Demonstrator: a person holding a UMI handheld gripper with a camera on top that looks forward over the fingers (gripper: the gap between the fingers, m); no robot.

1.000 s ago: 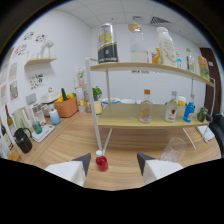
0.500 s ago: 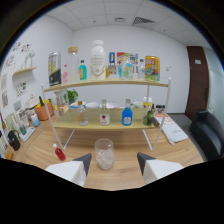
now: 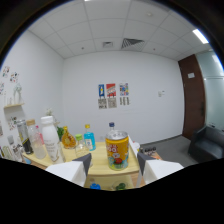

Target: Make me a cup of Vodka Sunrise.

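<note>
Step in hand: you are lining up on the yellow can [image 3: 117, 150] on the top shelf [image 3: 100, 167], most likely the juice for the drink.
Fingers: your gripper [image 3: 113, 167] is spread open; the can stands between the fingers, gaps both sides, resting on the shelf.
Neighbours: white bottle [image 3: 50, 140] at 9 o'clock of the can, blue bottle [image 3: 89, 137] at 10 o'clock.
Next move: close squarely on the can's middle before lifting.
Change: half a second ago a glass on the table sat ahead; now the view is raised to the shelf.
</note>
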